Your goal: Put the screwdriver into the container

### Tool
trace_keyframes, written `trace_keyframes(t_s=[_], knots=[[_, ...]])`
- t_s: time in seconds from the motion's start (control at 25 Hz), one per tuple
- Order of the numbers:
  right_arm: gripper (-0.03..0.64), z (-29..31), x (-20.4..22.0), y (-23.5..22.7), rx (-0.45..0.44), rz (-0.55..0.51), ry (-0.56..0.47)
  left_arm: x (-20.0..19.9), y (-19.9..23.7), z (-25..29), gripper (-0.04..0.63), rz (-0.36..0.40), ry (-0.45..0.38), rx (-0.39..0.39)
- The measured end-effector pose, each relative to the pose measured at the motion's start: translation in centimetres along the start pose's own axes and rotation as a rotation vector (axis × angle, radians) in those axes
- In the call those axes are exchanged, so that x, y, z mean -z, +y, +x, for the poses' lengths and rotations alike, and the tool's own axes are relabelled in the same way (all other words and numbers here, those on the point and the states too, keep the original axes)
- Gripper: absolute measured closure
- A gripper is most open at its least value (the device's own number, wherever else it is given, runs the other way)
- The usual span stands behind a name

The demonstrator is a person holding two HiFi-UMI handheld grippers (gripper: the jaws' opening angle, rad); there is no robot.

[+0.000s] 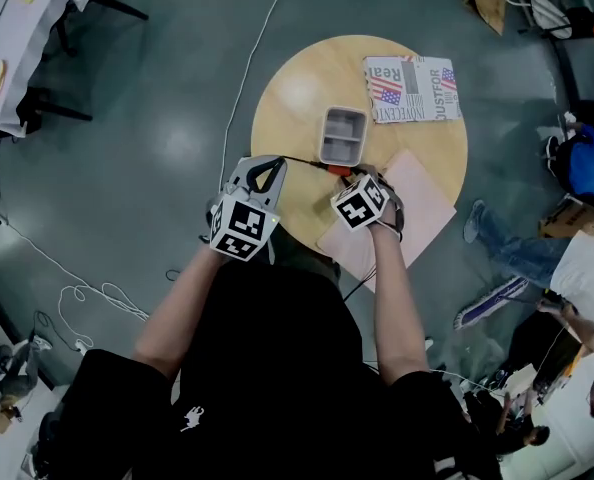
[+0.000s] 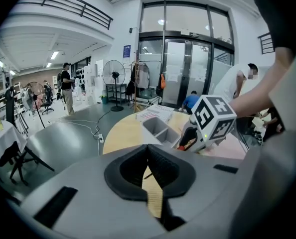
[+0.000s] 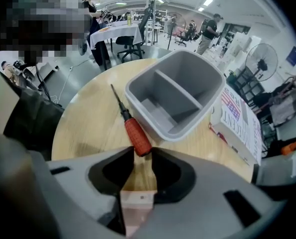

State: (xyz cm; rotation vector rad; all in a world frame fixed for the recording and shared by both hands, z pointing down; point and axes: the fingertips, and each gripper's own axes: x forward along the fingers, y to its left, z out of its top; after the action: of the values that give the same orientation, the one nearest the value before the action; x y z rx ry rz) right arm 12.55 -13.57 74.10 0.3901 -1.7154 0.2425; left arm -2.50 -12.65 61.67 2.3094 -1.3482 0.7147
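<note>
The screwdriver [image 3: 137, 133] is clamped by its red handle end in the right gripper [image 3: 142, 153]. It is laid on the table [image 3: 88, 126], just beside the container [image 3: 184, 130]. The left gripper [image 2: 148, 151] is closed on nothing.

From my end this looks like a big open lab hall. There's a polished grey floor [image 1: 157, 148] crossed by loose cables [image 1: 252, 53], tall glass doors [image 2: 188, 68] and a railed mezzanine [image 2: 73, 4]. I also see a standing fan [image 2: 113, 76], office chairs [image 3: 129, 41] at draped tables [image 3: 115, 30], and people [image 2: 66, 83] standing about.
</note>
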Motion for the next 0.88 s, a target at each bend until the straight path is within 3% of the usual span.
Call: trace_keyframes(t_s=[0.48, 0.88], knots=[[0.522, -0.6, 0.8, 2.8, -0.074, -0.121, 0.02, 0.6, -0.8, -0.4, 0.591, 0.008, 0.019, -0.011], [0.504, -1.0, 0.9, 3.6, -0.105, -0.141, 0.016, 1.5, -0.9, -1.0, 0.591, -0.006, 0.038, -0.029]])
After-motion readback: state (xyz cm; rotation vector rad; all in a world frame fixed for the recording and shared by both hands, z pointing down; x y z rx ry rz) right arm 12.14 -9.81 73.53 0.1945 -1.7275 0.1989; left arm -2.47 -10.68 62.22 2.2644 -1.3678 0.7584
